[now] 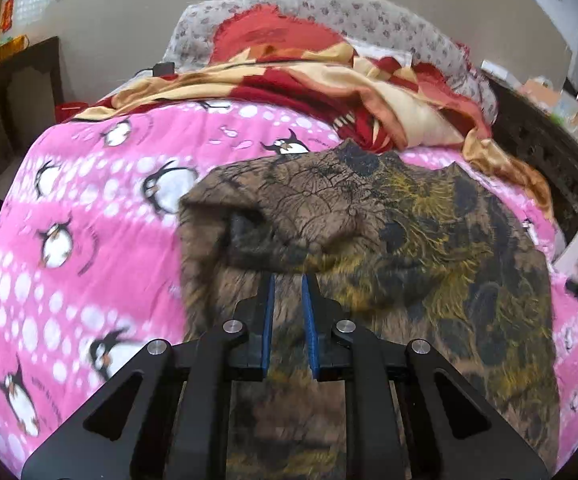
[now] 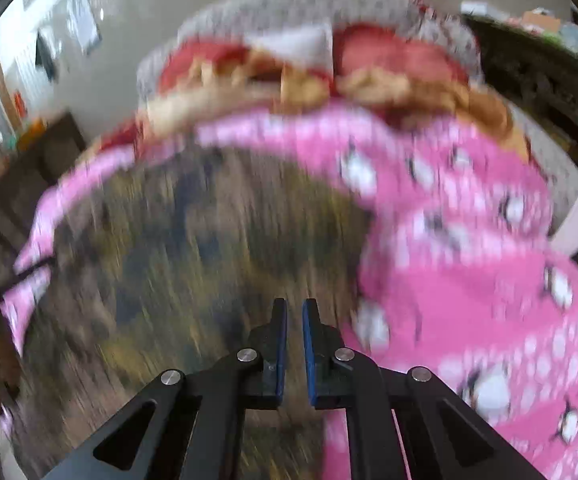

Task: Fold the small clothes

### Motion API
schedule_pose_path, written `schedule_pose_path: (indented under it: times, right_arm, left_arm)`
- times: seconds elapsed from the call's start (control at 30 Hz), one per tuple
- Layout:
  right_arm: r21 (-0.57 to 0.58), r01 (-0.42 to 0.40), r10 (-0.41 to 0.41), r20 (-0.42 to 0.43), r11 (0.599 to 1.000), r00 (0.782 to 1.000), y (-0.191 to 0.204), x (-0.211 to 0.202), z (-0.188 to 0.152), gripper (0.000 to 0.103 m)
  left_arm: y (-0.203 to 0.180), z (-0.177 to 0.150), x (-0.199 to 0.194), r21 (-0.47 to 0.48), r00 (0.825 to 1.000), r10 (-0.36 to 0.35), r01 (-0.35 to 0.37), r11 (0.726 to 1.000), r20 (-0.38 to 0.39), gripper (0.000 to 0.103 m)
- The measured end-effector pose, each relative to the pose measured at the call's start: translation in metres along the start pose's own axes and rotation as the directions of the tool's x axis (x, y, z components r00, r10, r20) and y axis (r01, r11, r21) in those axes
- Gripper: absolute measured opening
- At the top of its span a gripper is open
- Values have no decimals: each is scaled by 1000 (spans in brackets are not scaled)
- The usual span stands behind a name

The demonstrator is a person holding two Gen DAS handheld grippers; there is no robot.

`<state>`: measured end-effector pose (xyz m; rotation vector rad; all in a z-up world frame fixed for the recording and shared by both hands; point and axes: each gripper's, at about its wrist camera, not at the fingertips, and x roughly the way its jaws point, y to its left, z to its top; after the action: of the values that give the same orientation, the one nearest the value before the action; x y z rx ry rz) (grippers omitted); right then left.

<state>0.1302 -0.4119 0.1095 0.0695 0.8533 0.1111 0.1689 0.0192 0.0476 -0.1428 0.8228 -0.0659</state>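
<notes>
Brown, dark-patterned garment with yellow-green fur-like print lies spread on a pink quilt with white dots and penguins, which covers a bed. One edge of the garment is lifted into a fold that rises over the fingertips of the left gripper; its black arms and blue-padded fingers stand close together with a narrow gap, and the tips vanish under the raised cloth, so it appears pinched on that fold. Beyond the quilt lies a rumpled red and cream blanket, and behind it a grey floral pillow against a pale wall.

The right wrist view is heavily blurred. The right gripper has its blue pads nearly together, with nothing visible between them. Below and beyond it the same brown garment fills the left of the view, and the pink quilt the right
</notes>
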Motion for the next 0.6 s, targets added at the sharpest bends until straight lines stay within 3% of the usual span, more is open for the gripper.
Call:
schedule_pose_path:
  times: [0.1,0.2,0.3,0.4,0.5,0.6]
  right_arm:
    - [3,29,-28,-54,1000,998,3,42,20,6]
    - [1,67,-65,-188,998,980,-5,92,5,5]
    - [-7,64,-64,-162,998,985,-7,92,3,5]
    - [-9,91,-91,-148,996,985,1,70,16,6]
    - [-30,49,-51,-60,998,997,25,35,27,6]
    - [-71,7,-10,-42,997,999,58,34,26,6]
  left_arm:
    - [0,-3,39,6,992,66,-66,998,-110,13]
    - [13,-12,39,-49,997,10,-13,999,-79,13]
    - [15,-13,36,-28,996,4,-7,1000,-89,13]
    - [19,-8,19,-67,996,13,-19,998,-88,13]
    - [7,-10,-7,-82,998,-43,40,996,-37,13]
    - [-19,-17,-1,-21,997,-47,46,999,-63,13]
